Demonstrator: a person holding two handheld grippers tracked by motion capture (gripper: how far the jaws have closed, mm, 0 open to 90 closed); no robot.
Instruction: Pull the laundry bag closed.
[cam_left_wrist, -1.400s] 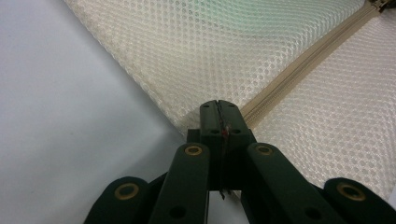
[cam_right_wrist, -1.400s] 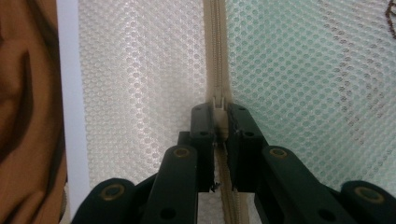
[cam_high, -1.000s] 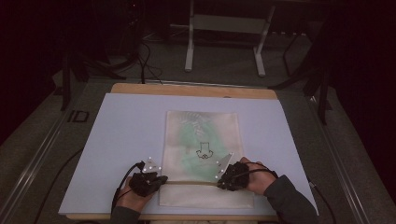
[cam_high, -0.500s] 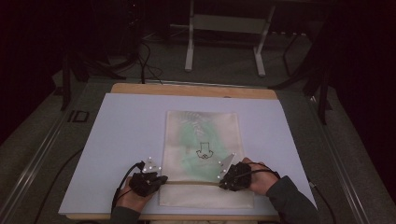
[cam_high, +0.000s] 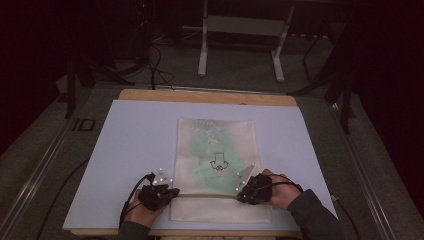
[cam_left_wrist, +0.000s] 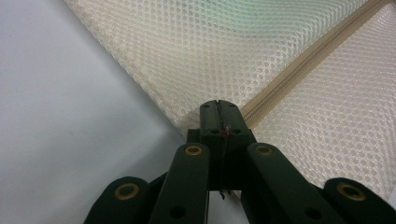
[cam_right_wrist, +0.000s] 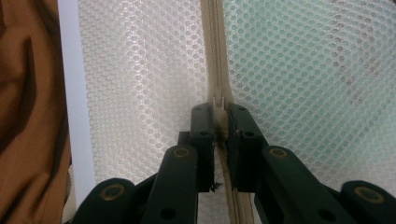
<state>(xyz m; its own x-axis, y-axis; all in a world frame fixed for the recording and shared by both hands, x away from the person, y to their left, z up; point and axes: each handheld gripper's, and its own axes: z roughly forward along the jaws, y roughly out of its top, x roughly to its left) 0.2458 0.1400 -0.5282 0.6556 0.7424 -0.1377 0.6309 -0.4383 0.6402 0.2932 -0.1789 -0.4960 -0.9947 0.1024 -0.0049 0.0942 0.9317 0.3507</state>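
- The mesh zipper bag (cam_high: 216, 165) lies flat in the lower middle of the high view on the white mat (cam_high: 130, 150) that covers the counter (cam_high: 150, 95); a green garment with a small printed figure shows through the mesh.
- The left gripper (cam_high: 167, 194) sits at the bag's lower left edge. In the left gripper view its fingers (cam_left_wrist: 209, 119) are clenched tight on the bag's edge, right where the zipper (cam_left_wrist: 299, 70) ends. The bite looks thin, just the hem, so it may slip out if the bag is tugged hard.
- The right gripper (cam_high: 245, 192) sits at the lower right of the bag. In the right gripper view its fingers (cam_right_wrist: 201, 122) are clamped on the pale zipper pull (cam_right_wrist: 218, 103), with the zipper track (cam_right_wrist: 215, 42) running up the frame ahead of them.
- Risk: the pull is small and smooth, and only its base sits between the pads; a jerk along the track could pop it free.
- Risk: if the left hold gives way, the whole bag likely slides across the mat with the slider instead of opening.
- Risk: pulling off the line of the track, or lifting upward, could bunch the soft mesh and jam the slider.
- Risk: the garment lies just beside the teeth, so fabric could catch in the slider.
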